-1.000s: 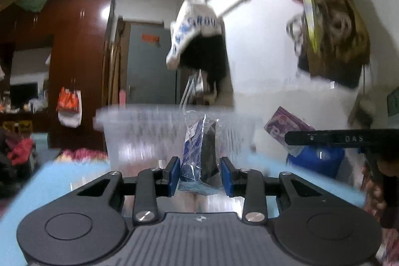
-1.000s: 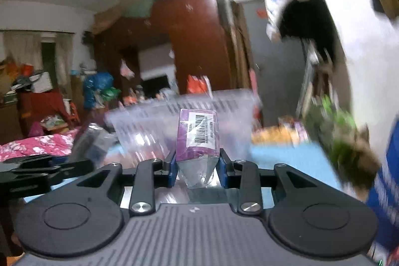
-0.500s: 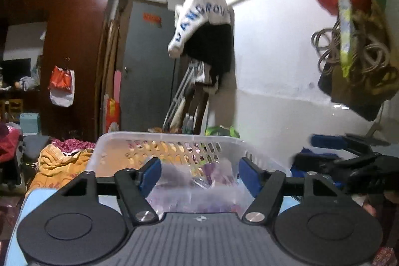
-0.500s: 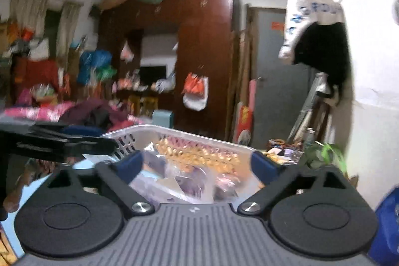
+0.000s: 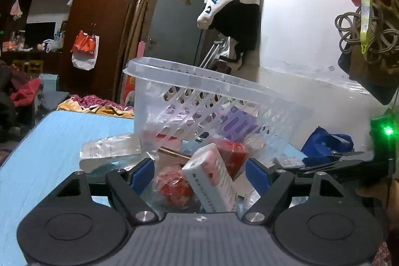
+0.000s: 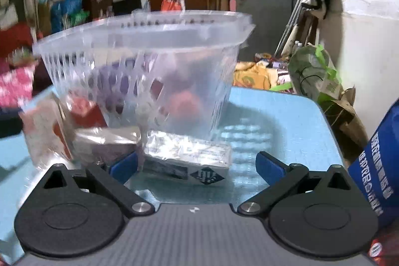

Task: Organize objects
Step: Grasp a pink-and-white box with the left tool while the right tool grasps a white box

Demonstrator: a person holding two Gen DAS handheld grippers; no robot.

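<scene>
On the blue table (image 6: 274,116), the basket (image 6: 139,61) blurs its contents; both grippers' jaws spread, left widening, right narrowing.

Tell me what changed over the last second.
Both let go: the left hand-held gripper released its blue packet, the right hand-held gripper its purple one. Left jaws opening, right closing slightly. Both dropped toward packets in front of the basket, which stayed on the blue table.

We see a clear, glossy plastic basket (image 5: 199,91) on a smooth, matt blue table (image 5: 62,141). Crinkly glossy film wraps a packet (image 6: 187,148). The wardrobe (image 5: 99,4) looks polished wood.
</scene>
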